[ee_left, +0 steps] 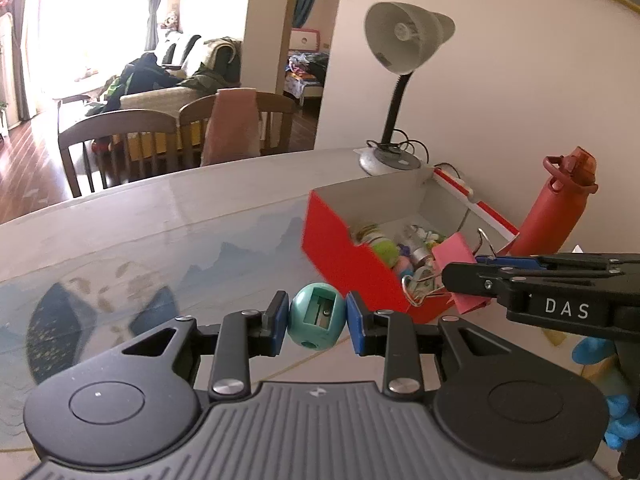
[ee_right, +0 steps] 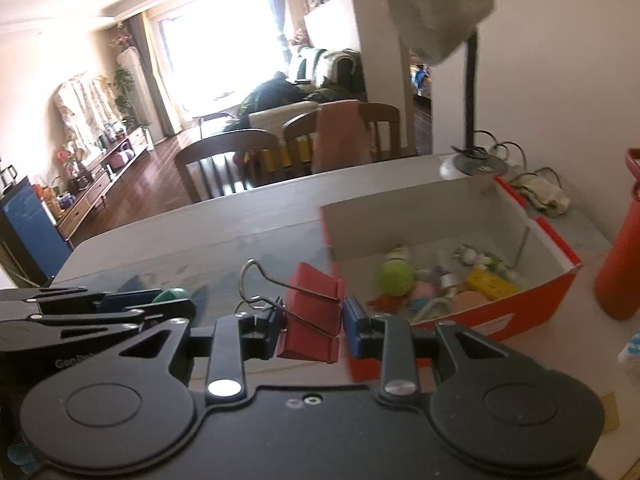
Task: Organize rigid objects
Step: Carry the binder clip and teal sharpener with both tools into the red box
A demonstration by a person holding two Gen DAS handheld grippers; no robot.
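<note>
— Two grippers, both loaded?
— Yes. The left gripper [ee_left: 317,322] is clamped on a teal sharpener [ee_left: 318,316], one blue pad [ee_left: 279,312] pressed to each side of it, blade slot facing the camera.
— And the right?
— The right gripper [ee_right: 311,328] is squeezed onto a red clip [ee_right: 314,314], its wire handles [ee_right: 256,280] sticking out ahead and to the left.
— Where is the box?
— The red box [ee_left: 340,248] sits just ahead and to the right of the left gripper; from the right gripper it is also ahead-right, near the fingers. It already holds a jumble of small things — a green ball [ee_right: 396,278] among them.
— Anything beyond it?
— A lamp [ee_left: 404,40] behind the box, and a red bottle [ee_left: 556,204] to its right, all on the table [ee_left: 160,216].
— Is the clip touching the box?
— I cannot tell.
</note>
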